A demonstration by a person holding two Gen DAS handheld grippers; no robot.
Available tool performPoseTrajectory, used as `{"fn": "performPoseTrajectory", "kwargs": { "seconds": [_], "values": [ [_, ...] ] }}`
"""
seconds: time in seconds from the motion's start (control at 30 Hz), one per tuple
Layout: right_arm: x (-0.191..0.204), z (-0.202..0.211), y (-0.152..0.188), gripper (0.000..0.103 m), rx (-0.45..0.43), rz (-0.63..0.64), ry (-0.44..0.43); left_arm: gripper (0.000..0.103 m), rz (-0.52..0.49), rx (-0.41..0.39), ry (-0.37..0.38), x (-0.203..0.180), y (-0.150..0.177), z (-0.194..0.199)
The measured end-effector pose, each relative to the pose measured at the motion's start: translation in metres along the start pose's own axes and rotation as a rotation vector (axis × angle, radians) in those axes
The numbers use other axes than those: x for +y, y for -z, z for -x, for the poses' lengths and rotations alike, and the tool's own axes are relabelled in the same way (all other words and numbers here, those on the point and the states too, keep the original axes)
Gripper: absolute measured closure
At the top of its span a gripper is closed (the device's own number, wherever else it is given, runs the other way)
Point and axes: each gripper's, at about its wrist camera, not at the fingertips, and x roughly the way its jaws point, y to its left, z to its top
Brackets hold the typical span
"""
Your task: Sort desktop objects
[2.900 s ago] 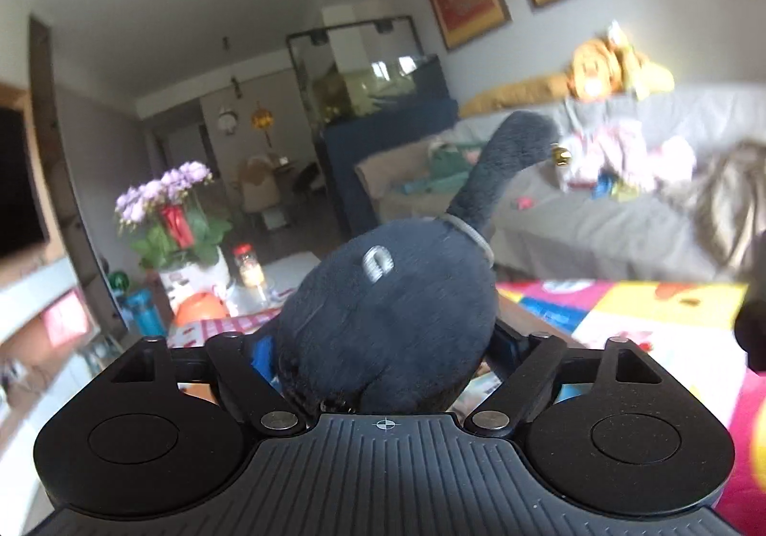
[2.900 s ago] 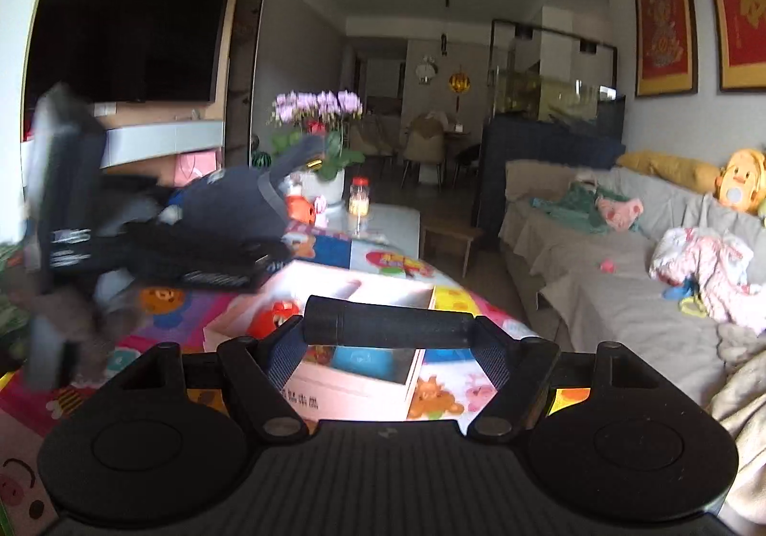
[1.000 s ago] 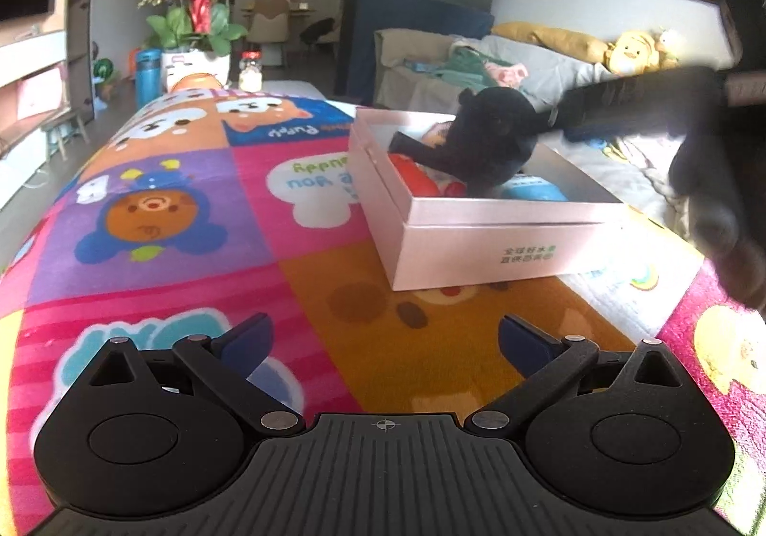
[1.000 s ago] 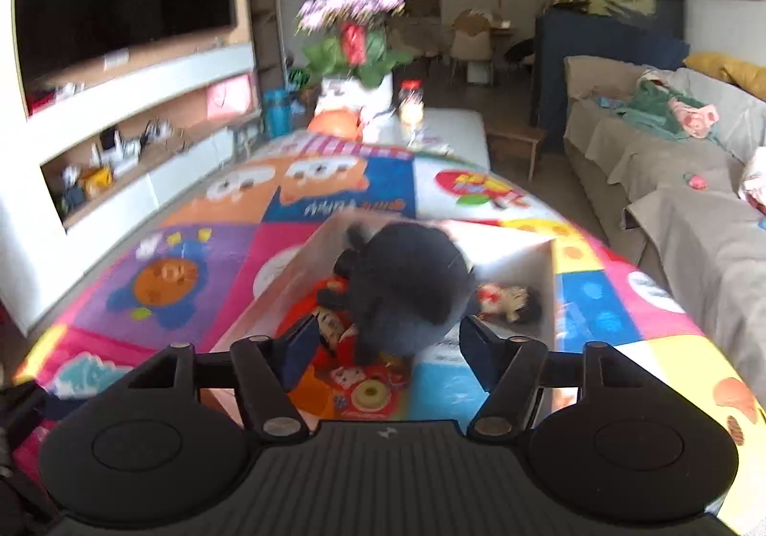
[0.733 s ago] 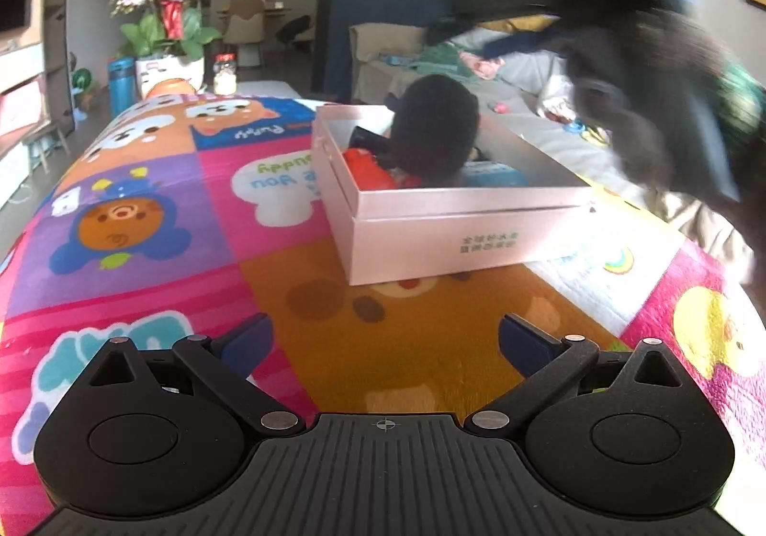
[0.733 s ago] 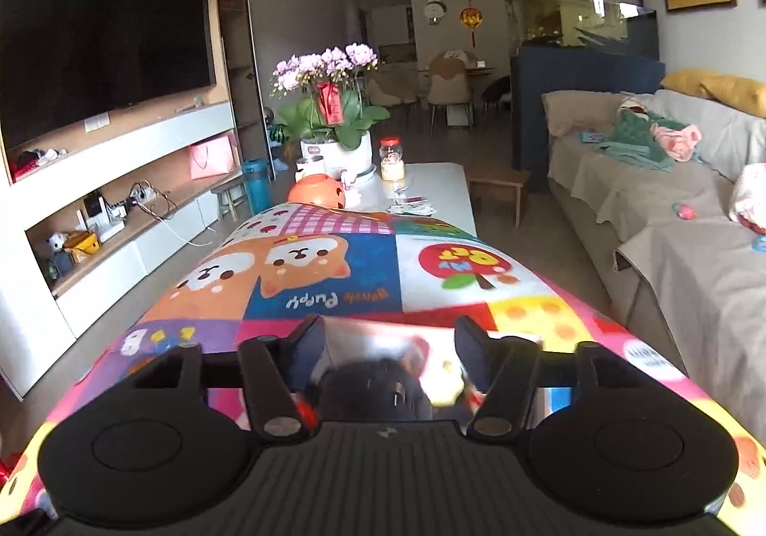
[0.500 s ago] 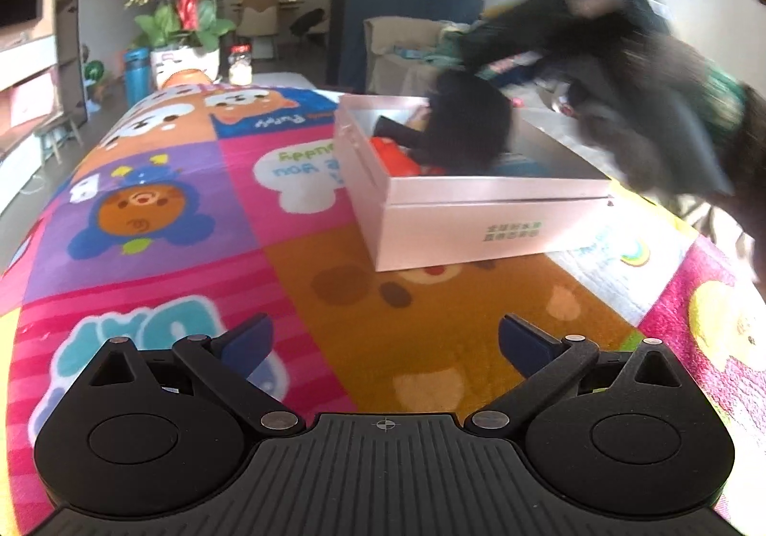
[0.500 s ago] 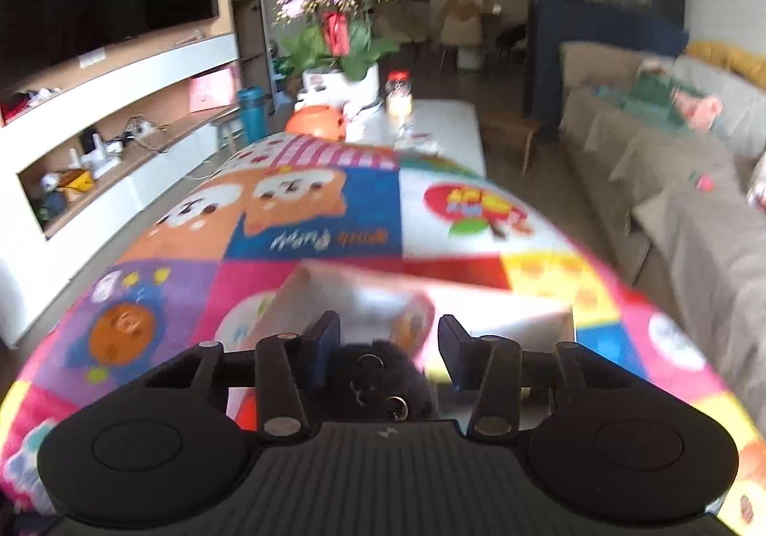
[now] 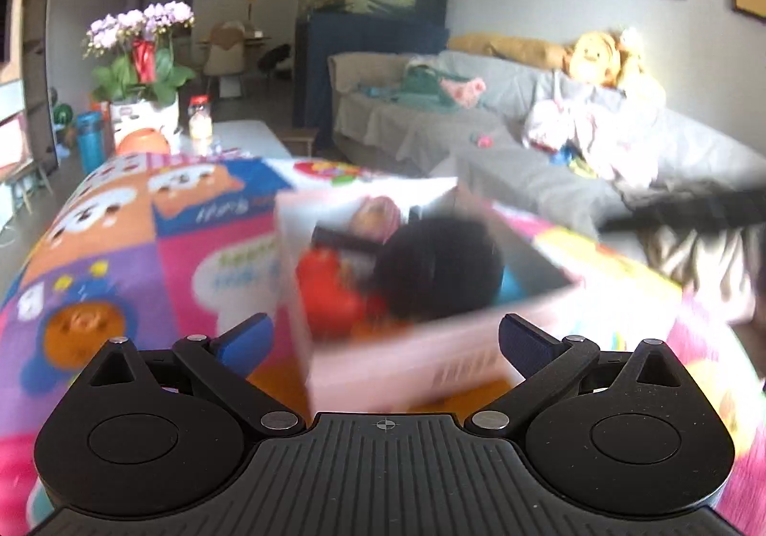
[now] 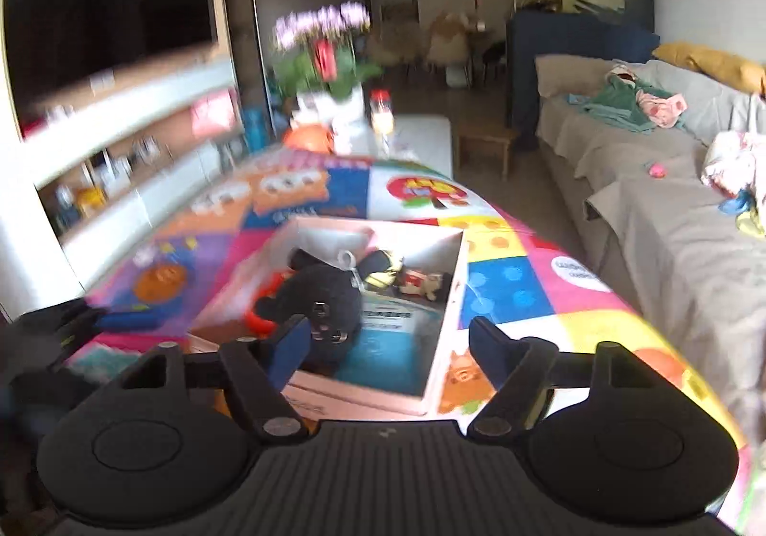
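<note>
Box [image 10: 447, 320]: one, pink, holding one black plush [image 10: 330, 301]. Two grippers: left [image 9: 383, 339] spread, empty; right [image 10: 390, 347] opening, empty.

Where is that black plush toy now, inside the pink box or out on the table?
Inside. The black plush toy lies within the walls of the pink box, among other toys.

The open pink cardboard box [image 10: 445, 296] is crowded by a black plush toy [image 10: 325, 301]; bare patterned counter [image 9: 119, 248] lies free to its left.
</note>
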Motion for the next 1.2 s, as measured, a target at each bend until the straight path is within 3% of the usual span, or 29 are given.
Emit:
{"fn": "performPoseTrajectory", "kwargs": {
  "seconds": [0.13,0.23,0.3,0.4,0.5,0.67,0.73,0.8,0.87,0.97,1.13,1.2],
  "values": [
    [-0.003,0.001,0.049,0.023,0.05,-0.058,-0.041,0.0,0.033,0.074,0.033,-0.009,-0.031,-0.039],
    [-0.001,-0.006,0.078,0.023,0.058,-0.08,-0.044,0.002,-0.011,0.116,0.009,-0.022,-0.042,-0.068],
    [-0.004,-0.009,0.088,0.023,0.062,-0.125,-0.086,0.017,-0.065,0.142,-0.003,-0.032,-0.044,-0.082],
    [-0.006,-0.012,0.094,0.023,0.048,-0.136,-0.115,0.022,-0.141,0.148,-0.024,-0.047,-0.042,-0.086],
    [-0.01,-0.014,0.1,0.023,0.039,-0.157,-0.135,0.026,-0.323,0.108,-0.078,-0.065,-0.041,-0.082],
    [-0.011,-0.015,0.105,0.021,0.036,-0.172,-0.155,0.025,-0.841,-0.025,-0.277,-0.089,-0.018,-0.087],
    [-0.01,-0.015,0.106,0.018,0.03,-0.171,-0.159,0.025,-0.923,-0.047,-0.26,-0.088,-0.015,-0.086],
    [-0.011,-0.016,0.106,0.017,0.032,-0.173,-0.156,0.018,-0.878,0.003,-0.199,-0.083,-0.022,-0.083],
    [-0.012,-0.017,0.106,0.016,0.035,-0.176,-0.156,0.009,-0.765,0.058,-0.094,-0.077,-0.031,-0.076],
    [-0.011,-0.017,0.107,0.016,0.038,-0.173,-0.155,0.009,-0.598,0.143,0.054,-0.068,-0.036,-0.071],
    [-0.01,-0.018,0.107,0.016,0.046,-0.173,-0.149,0.008,-0.356,0.213,0.121,-0.04,-0.042,-0.073],
    [-0.01,-0.02,0.108,0.016,0.054,-0.179,-0.145,0.007,-0.315,0.209,0.089,-0.031,-0.039,-0.07]
  ]
}}
